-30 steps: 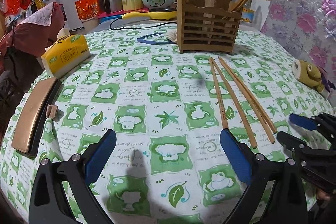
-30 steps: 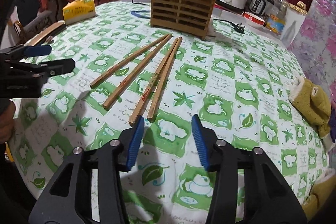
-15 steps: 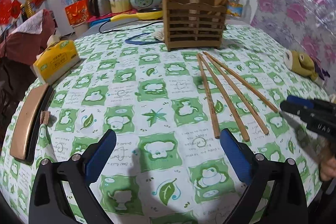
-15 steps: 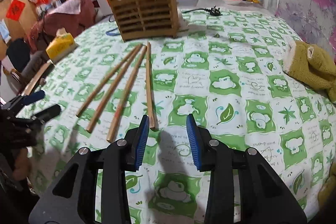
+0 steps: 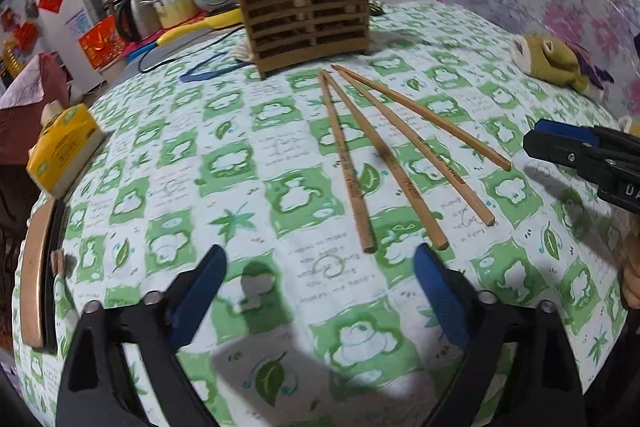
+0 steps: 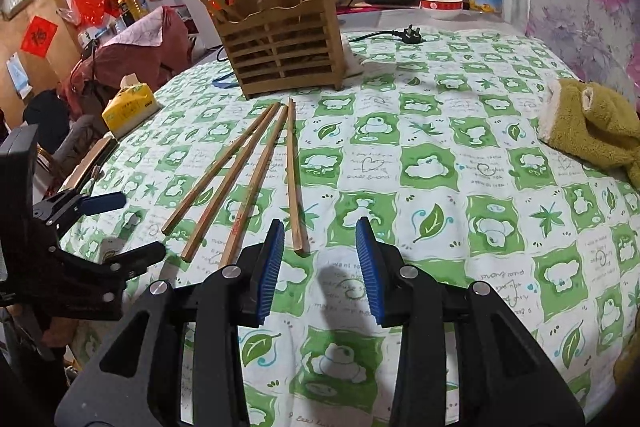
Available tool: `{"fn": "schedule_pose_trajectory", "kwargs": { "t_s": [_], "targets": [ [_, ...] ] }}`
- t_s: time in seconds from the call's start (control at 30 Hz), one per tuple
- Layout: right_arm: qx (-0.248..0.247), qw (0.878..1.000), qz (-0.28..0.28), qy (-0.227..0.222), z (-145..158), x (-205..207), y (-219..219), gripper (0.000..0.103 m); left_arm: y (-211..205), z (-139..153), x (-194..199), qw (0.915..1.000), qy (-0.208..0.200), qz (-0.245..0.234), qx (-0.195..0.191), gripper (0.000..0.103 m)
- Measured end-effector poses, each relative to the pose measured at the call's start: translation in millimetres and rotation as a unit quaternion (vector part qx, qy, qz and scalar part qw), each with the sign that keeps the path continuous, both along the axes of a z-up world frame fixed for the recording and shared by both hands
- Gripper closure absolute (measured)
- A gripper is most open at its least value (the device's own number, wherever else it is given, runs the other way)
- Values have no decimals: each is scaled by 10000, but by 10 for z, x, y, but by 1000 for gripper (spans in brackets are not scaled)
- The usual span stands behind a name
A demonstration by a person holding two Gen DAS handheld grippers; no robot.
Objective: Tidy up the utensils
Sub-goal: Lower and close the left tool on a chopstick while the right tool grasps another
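Observation:
Several wooden chopsticks (image 5: 384, 155) lie fanned out on the green-and-white tablecloth (image 5: 240, 163), also in the right wrist view (image 6: 248, 179). A slatted wooden utensil holder (image 5: 304, 15) stands behind them with a few chopsticks upright in it; it also shows in the right wrist view (image 6: 280, 55). My left gripper (image 5: 320, 291) is open and empty, just short of the near ends of the leftmost sticks. My right gripper (image 6: 320, 267) is open and empty, with the near end of the rightmost chopstick (image 6: 294, 179) just ahead of its left pad.
A yellow tissue pack (image 5: 64, 151) and a brown curved board (image 5: 36, 267) sit at the table's left edge. A green plush toy (image 6: 592, 127) lies at the right. A blue strap (image 5: 208, 69) and power plug (image 6: 412, 31) lie near the holder. Kitchen appliances stand behind the table.
Both grippers have moved closer to the near ends of the chopsticks. The right gripper has swung round to face the rightmost stick. Both stay open; the chopsticks have not moved.

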State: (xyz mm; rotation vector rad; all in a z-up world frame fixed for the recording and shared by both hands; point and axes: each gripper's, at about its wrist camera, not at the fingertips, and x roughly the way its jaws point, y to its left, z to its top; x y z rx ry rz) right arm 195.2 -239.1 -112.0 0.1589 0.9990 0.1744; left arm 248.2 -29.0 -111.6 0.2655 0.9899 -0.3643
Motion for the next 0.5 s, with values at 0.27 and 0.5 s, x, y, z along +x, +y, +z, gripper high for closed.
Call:
{"fn": "schedule_pose_trajectory", "kwargs": {
  "t_s": [0.27,0.5],
  "targets": [
    [90,10000,0,26,-8,6,-18,65,-60,-33,152,9990,197,-108,-378,96],
    [14,10000,82,8,-10,1,21,65,290,-11,116,9979,213,371,-478,97]
  ]
}}
